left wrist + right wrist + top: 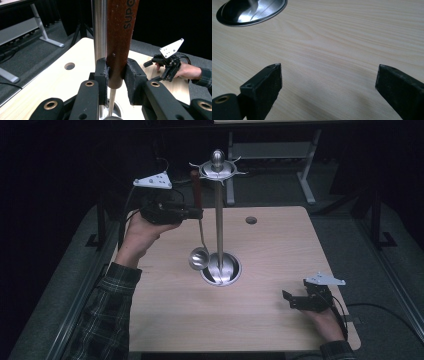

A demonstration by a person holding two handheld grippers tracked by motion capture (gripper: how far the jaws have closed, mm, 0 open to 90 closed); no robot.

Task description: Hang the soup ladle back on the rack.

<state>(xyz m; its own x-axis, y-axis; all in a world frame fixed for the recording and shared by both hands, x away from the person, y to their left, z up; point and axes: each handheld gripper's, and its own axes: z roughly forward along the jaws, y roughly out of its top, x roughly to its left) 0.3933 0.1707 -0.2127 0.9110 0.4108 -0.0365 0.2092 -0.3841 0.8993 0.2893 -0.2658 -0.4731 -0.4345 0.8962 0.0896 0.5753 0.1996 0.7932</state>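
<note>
Wooden table (165,315): steel ladle (198,257), brown handle clamped in left gripper (116,75) fingers; right gripper (328,75) fingers spread, empty.

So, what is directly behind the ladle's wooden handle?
The stand's steel pole rises just behind the wooden handle, held in the left tool. The handle covers anything further behind.

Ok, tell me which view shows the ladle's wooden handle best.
The left gripper view: the wooden handle stands close up, clamped between the left gripper, its lettering partly readable. The high view shows the handle small and dark beside the stand's pole. The right gripper view gives bare table and the stand's base.
</note>
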